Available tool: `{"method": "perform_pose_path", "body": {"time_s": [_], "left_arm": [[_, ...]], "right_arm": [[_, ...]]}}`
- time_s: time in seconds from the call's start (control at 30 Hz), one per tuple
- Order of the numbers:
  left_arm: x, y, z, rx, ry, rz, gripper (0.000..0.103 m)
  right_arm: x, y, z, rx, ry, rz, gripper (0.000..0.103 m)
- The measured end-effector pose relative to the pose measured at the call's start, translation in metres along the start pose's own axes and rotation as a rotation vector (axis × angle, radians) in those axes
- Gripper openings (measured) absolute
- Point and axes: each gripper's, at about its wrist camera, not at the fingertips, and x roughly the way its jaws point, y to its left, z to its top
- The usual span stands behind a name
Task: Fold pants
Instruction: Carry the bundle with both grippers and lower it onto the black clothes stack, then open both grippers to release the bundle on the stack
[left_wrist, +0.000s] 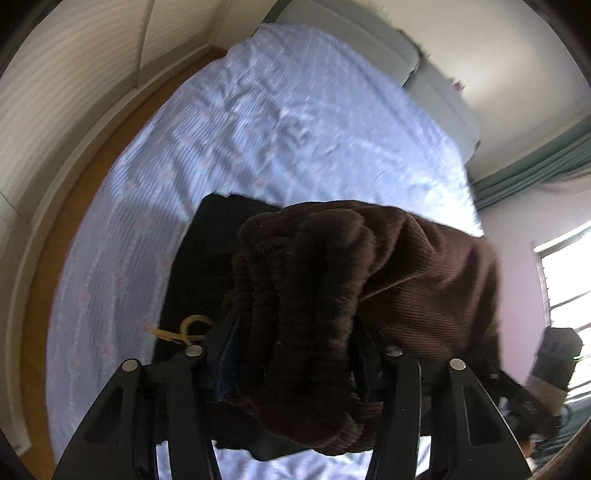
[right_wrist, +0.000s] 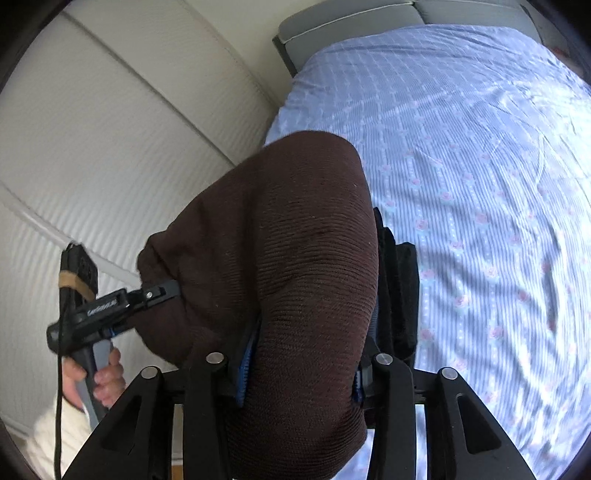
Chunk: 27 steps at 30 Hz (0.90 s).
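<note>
Gripping the brown corduroy pants, the left gripper and right gripper are both clamping bunched fabric, lifting it above the bed for folding.

The bed fills the centre of both views, covered by a wrinkled light-blue sheet with pink floral stripes. A black folded garment lies directly on the sheet at lower centre of the left wrist view.
</note>
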Motion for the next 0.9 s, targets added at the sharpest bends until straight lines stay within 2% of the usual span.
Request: {"method": "perform_pose_path", "body": {"time_s": [0.23,0.37,0.47,0.6,0.7,0.9], "left_arm": [[0.021,0.017,-0.001,-0.009,0.016,0.025,0.067],[0.027,0.023,-0.004,-0.037,0.021,0.023,0.076],[0.021,0.016,-0.004,-0.005,0.002,0.102,0.088],[0.003,-0.001,-0.008,0.070,-0.019,0.188,0.088],[-0.023,-0.017,-0.019,0.122,-0.067,0.250,0.088],[-0.070,-0.045,-0.049,0.148,-0.145,0.248,0.088]], "right_arm": [[0.033,-0.027,0.000,0.057,0.056,0.037,0.053],[0.043,-0.035,0.002,0.057,0.063,0.017,0.061],[0.039,-0.031,0.004,0.046,0.066,-0.002,0.074],[0.031,-0.026,0.002,0.043,0.078,-0.002,0.076],[0.014,-0.017,-0.001,0.015,0.055,-0.016,0.076],[-0.031,-0.004,-0.017,-0.061,-0.008,-0.020,0.076]]}}
